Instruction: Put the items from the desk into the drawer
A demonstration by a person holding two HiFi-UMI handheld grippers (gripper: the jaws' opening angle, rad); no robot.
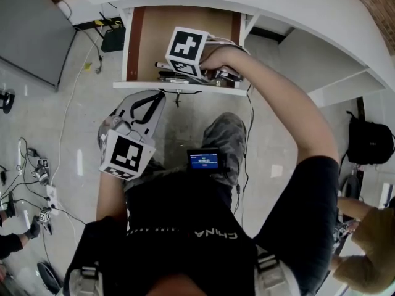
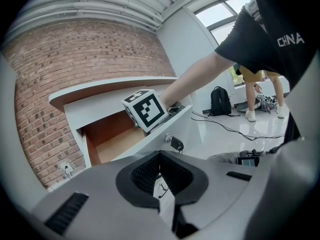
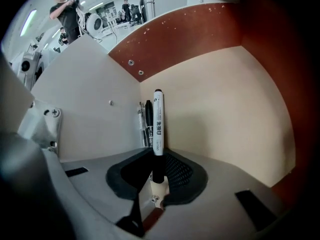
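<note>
The right gripper (image 3: 156, 178) has its jaws clamped on the whiteboard marker's (image 3: 158, 121) dark end, by the drawer's (image 3: 225, 109) side wall. The marker is likely light, stiff and slick. The left gripper's (image 2: 161, 178) jaws are together with nothing between them.

A lab-like workroom (brick wall (image 2: 60, 59), cables (image 1: 24, 184) strewn across a glossy floor (image 1: 80, 103)).

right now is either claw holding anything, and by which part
The right claw grips a whiteboard marker by its black end, with the white barrel pointing out over the drawer floor. The left claw is shut and holds nothing.
</note>
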